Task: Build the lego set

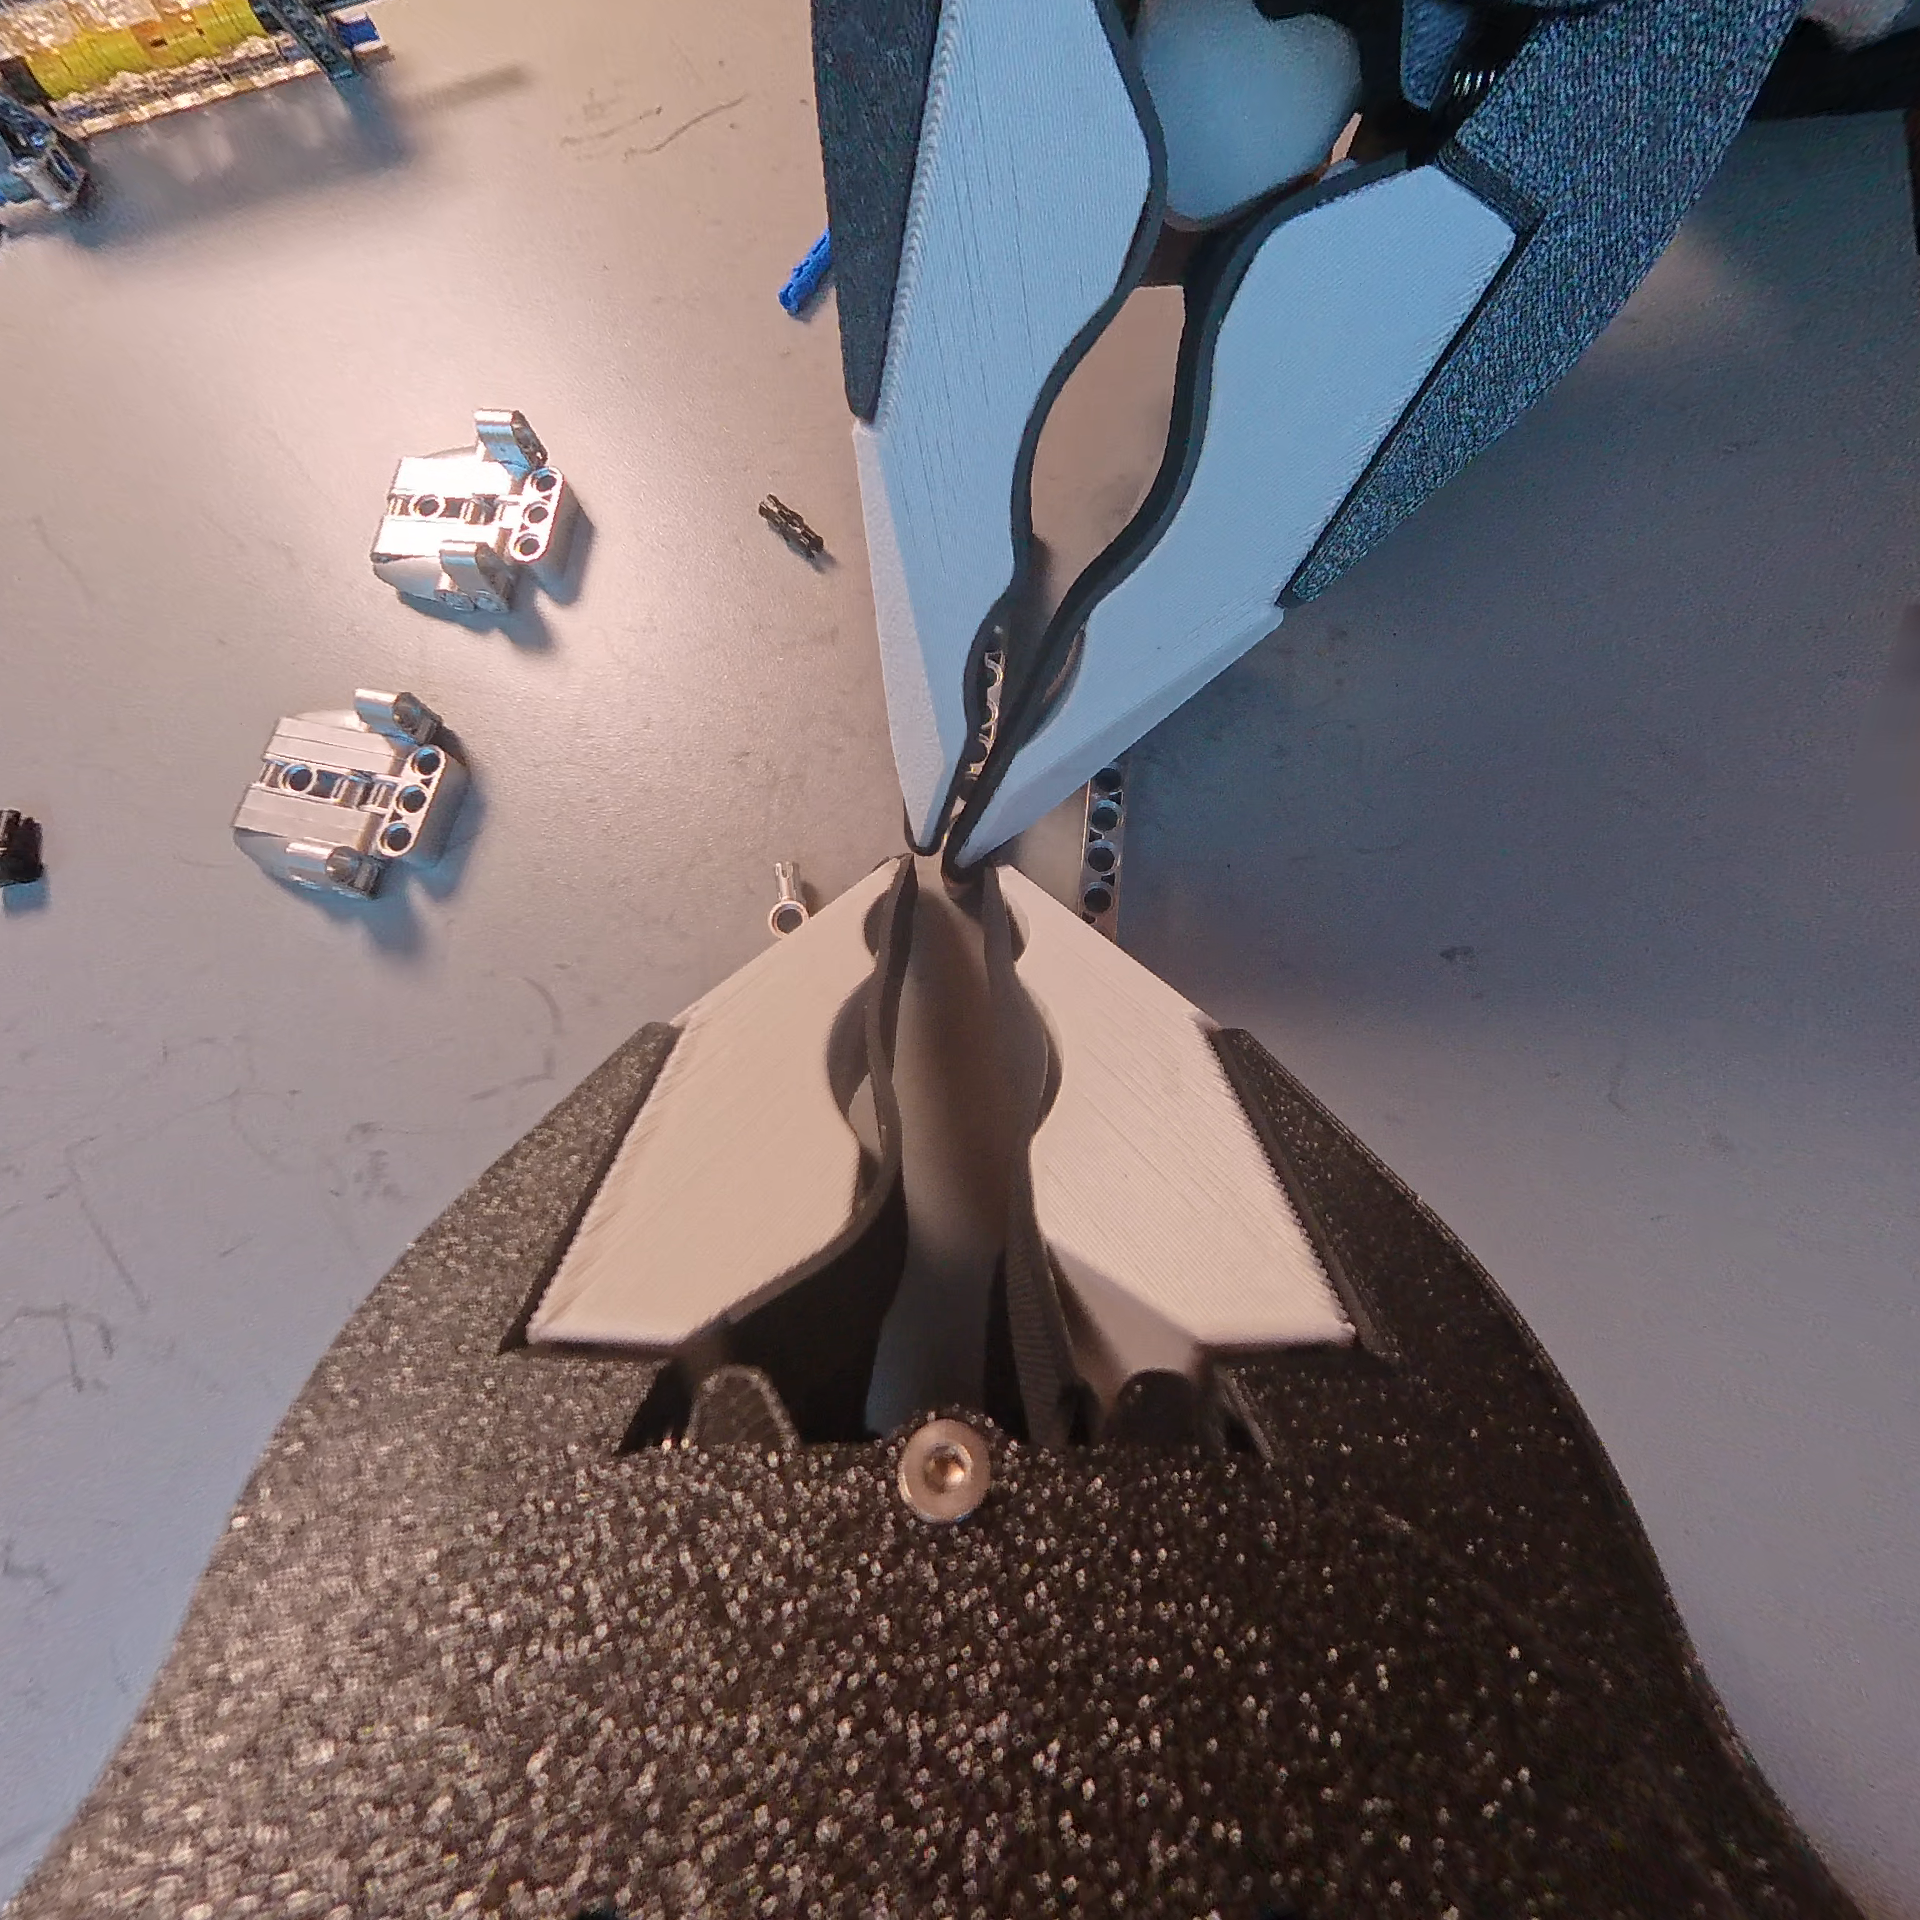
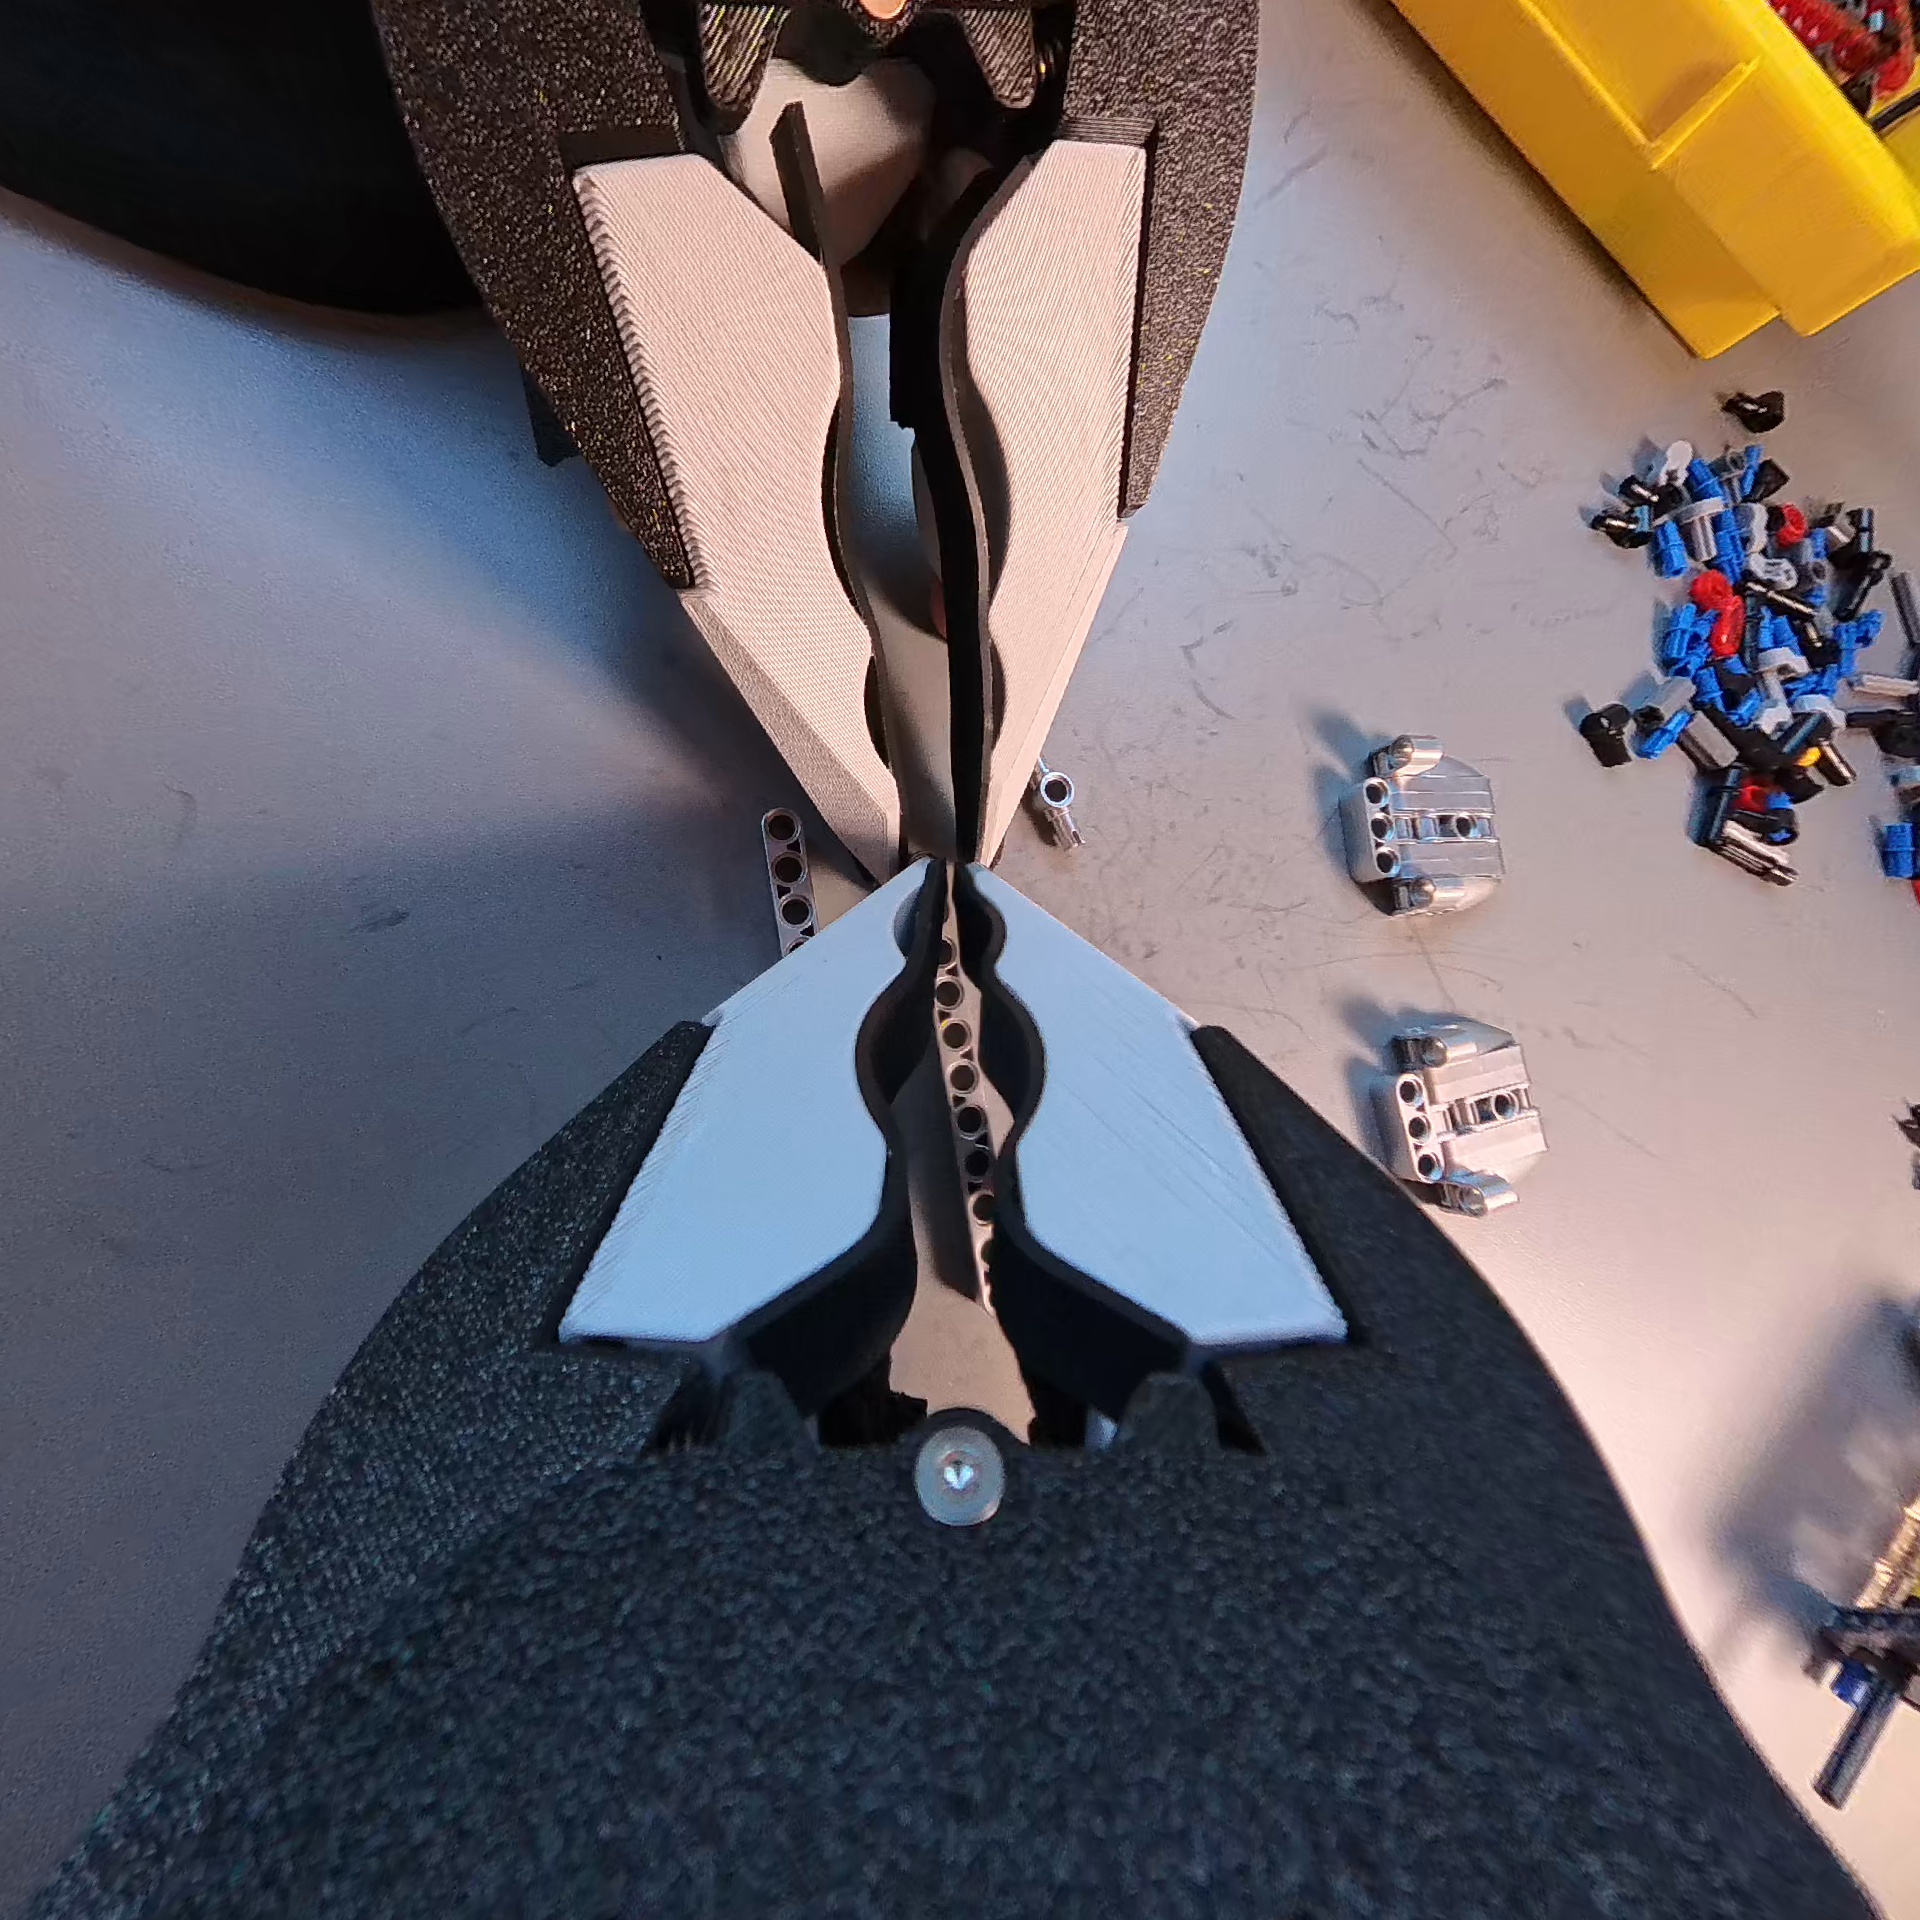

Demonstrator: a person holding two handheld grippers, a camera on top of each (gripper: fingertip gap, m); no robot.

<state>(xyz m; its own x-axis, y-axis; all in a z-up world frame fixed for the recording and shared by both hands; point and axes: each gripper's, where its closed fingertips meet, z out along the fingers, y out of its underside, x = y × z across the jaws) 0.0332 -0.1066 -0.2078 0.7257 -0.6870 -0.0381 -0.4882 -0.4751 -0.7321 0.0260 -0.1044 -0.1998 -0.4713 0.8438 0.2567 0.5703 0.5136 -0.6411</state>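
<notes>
My right gripper [image 2: 948, 873] is shut on a grey beam with holes [image 2: 961, 1070], which stands edge-on between its pads. In the left wrist view the right gripper [image 1: 940, 847] comes down from the top with the beam [image 1: 987, 717] in its gap. My left gripper [image 1: 933, 868] is shut and meets it tip to tip just above the grey table [image 1: 1455, 935]. It also shows in the right wrist view [image 2: 940, 844], pads pressed together. What its tips pinch is hidden. Another length of grey beam [image 1: 1104, 847] lies on the table under the tips [image 2: 787, 883].
Two grey block assemblies [image 1: 473, 520] [image 1: 348, 795] lie to one side, also seen in the right wrist view [image 2: 1418, 826] [image 2: 1460, 1117]. A small grey connector [image 1: 787, 902] lies by the tips. A black pin [image 1: 795, 525], a parts pile [image 2: 1756, 644] and a yellow bin [image 2: 1683, 135] lie farther off. Only a small space, under 4 cm, lies between the two pairs of fingers.
</notes>
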